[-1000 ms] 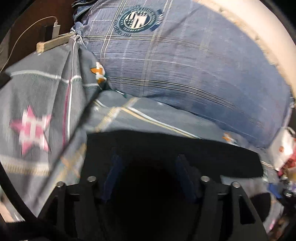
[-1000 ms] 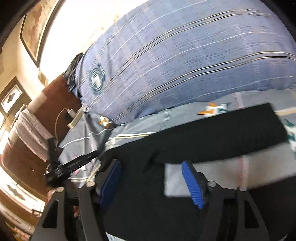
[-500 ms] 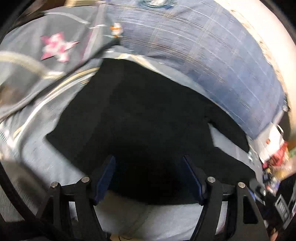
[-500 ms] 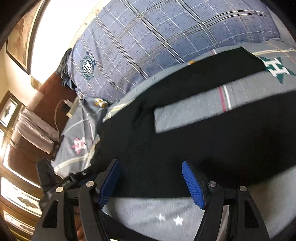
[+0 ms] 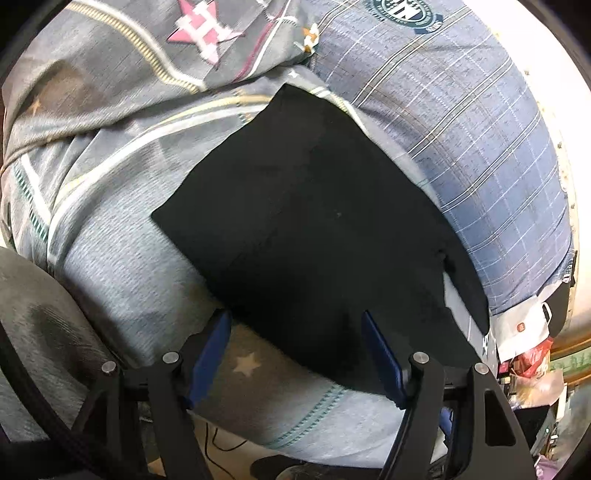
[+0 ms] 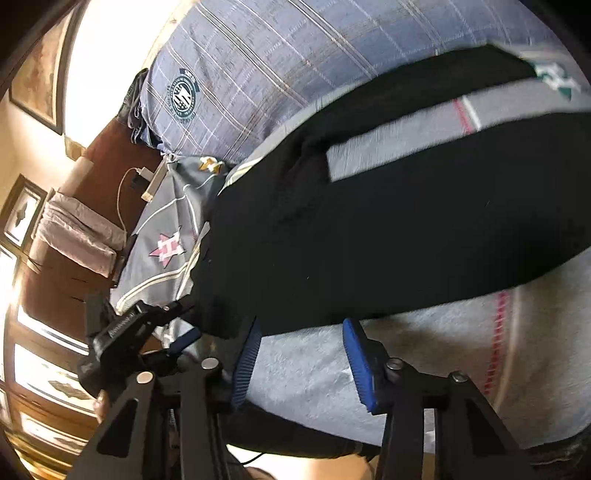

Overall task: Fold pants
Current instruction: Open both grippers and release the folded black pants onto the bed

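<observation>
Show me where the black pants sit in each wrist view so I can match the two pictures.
Left wrist: the black pants fill the centre, running from upper middle down to the lower right, just beyond the open fingers.
Right wrist: the black pants span the centre and right, two legs parted by a grey strip of bedsheet.
Shared landmark: the round crest on the blue plaid pillow.

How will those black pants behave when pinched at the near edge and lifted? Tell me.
The black pants look thin and lie flat on the bedspread, so they will probably drape limply. The legs spread apart, so they likely trail behind. The open right gripper would probably need a firm pinch.
</observation>
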A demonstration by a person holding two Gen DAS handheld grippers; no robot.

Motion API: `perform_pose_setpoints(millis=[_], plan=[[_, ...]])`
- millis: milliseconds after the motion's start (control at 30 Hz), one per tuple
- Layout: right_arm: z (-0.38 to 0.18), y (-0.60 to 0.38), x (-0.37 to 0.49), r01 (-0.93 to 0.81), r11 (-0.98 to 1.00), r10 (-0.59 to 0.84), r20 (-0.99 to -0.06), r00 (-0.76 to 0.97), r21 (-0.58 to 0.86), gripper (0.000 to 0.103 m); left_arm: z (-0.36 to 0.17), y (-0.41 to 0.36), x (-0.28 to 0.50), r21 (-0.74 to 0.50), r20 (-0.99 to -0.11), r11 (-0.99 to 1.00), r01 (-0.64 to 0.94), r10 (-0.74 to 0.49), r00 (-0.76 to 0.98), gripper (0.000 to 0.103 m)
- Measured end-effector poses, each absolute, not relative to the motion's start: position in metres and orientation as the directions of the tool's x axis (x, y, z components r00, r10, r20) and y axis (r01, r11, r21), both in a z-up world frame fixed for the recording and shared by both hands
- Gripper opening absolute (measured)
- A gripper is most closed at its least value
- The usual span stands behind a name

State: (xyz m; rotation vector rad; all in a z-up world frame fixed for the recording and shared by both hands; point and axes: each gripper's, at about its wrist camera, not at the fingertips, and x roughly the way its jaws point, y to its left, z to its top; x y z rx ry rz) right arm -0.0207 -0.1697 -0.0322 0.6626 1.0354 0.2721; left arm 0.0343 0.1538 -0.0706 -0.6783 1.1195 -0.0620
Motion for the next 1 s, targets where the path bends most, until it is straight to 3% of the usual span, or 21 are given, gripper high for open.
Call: perform_pose_setpoints(millis=[233,467,533,567,600,700,867,1000], plan=[[-0.061,-0.155,-0.008,0.148,0.742,0.554,-0.722,0.414,0.654,0.046,-0.081,0.171,0.037,-0.605,-0.775,0.73,-0.318,-0.449,0.444,0.068],[-0.072,-0.163,0.004,0.201,0.651,0.603,-0.659,0.451,0.732,0.045,-0.083,0.173,0.047,-0.609,-0.774,0.71,-0.353,-0.434,0.462,0.064],[-0.073,-0.163,0.007,0.208,0.646,0.602,-0.658,0.453,0.734,0.034,-0.081,0.174,0.052,-0.572,-0.796,0.732,-0.369,-0.387,0.466,0.042],[-0.073,-0.161,0.007,0.206,0.671,0.582,-0.678,0.449,0.712,0.027,-0.081,0.178,0.054,-0.543,-0.814,0.746,-0.386,-0.356,0.458,0.018],[-0.074,-0.159,0.007,0.205,0.682,0.572,-0.687,0.448,0.702,0.021,-0.084,0.182,0.057,-0.542,-0.817,0.741,-0.397,-0.354,0.454,0.012],[-0.075,-0.157,0.007,0.201,0.698,0.56,-0.699,0.445,0.687,0.009,-0.081,0.191,0.057,-0.568,-0.802,0.705,-0.425,-0.358,0.478,0.009],[-0.062,-0.145,0.003,0.145,0.73,0.551,-0.701,0.453,0.668,0.007,-0.037,0.186,0.055,-0.479,-0.792,0.809,-0.34,-0.232,0.564,0.008],[-0.055,-0.13,0.006,0.077,0.759,0.556,-0.705,0.441,0.647,0.007,-0.048,0.191,0.061,-0.437,-0.833,0.82,-0.37,-0.213,0.511,0.009]])
